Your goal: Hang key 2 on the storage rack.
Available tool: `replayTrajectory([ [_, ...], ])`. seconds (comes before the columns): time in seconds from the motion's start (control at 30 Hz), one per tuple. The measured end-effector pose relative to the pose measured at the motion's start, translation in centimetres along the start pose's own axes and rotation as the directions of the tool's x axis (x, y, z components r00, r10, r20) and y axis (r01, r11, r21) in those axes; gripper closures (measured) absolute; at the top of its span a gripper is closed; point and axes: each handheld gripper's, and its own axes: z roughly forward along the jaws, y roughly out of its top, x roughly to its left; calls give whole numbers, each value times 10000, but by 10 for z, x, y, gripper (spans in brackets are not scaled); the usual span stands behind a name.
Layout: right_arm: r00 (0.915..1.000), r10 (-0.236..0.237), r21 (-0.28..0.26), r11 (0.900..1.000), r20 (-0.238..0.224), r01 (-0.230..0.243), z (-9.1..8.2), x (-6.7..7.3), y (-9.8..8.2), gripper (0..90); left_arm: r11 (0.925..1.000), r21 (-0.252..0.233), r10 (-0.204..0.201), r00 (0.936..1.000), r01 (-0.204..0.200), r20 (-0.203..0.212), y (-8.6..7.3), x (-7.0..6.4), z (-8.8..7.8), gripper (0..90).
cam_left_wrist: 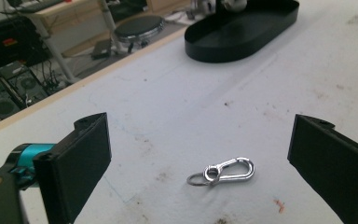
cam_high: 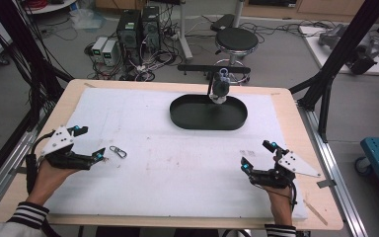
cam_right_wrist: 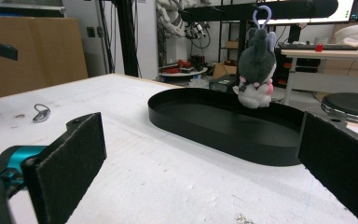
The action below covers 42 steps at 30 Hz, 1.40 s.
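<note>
small silver metal snap clip with ring [cam_left_wrist: 223,171] flat on white padded tabletop [cam_high: 187,168], between jaws | left hand-held gripper [cam_high: 90,144] spread wide, lined up to pinch | right hand-held gripper [cam_high: 257,155] spread, idle, well apart | black oval tray [cam_high: 208,112] beyond, grey plush bunny [cam_right_wrist: 256,70] hanging above

Black oval tray [cam_high: 208,118] at far side of white-padded bench [cam_high: 187,170]. Grey plush toy [cam_right_wrist: 256,70] hanging over tray's far rim. Round stool [cam_high: 236,39], computer boxes [cam_high: 138,28] on floor behind.
</note>
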Motion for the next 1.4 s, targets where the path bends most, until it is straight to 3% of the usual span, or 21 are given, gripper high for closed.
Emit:
replayTrajectory([
  [0.23, 10000, 19, -24, 10000, -26, -19, 0, 0, 0, 7, 9928, 1004, 598, 9969, -647, 511, 5, 8, 8, 64],
  [0.5, 10000, 36, 24, 10000, -79, -36, 0, 0, 0, 7, 9792, 1593, 1082, 9876, -1256, 1139, 8, 13, 16, 64],
  [0.7, 9999, 91, 50, 9999, -77, -91, 0, 0, 0, 7, 9600, 2171, 1406, 9748, -1770, 1731, 12, 20, 23, 64],
  [0.77, 9999, 91, 50, 9999, -81, -90, 0, 0, 0, 7, 9559, 2176, 1523, 9663, -1973, 2074, 12, 21, 26, 64],
  [0.87, 10000, 35, -26, 10000, -63, -35, 0, 0, 0, 7, 9518, 2248, 1556, 9602, -2086, 2321, 10, 23, 30, 64],
  [1.03, 10000, 30, 21, 10000, -79, -30, 1, 0, 0, 7, 9238, 2842, 1848, 9488, -2566, 2560, 9, 28, 38, 64],
  [1.17, 10000, -13, 22, 10000, -74, 13, 1, -1, -1, 7, 9109, 2978, 2008, 9373, -2857, 2850, 8, 30, 44, 82],
  [1.27, 10000, 9, 49, 10000, -55, -9, 1, -1, -1, 7, 8926, 3279, 2103, 9292, -3093, 3040, 5, 30, 49, 91],
  [1.33, 10000, 19, 61, 10000, -62, -18, 1, -1, -1, 7, 8887, 3363, 2087, 9279, -3118, 3088, 3, 29, 53, 93],
  [1.4, 9999, 93, 78, 9999, -61, -93, 1, -1, -2, 7, 8814, 3433, 2146, 9224, -3246, 3211, 2, 29, 55, 105],
])
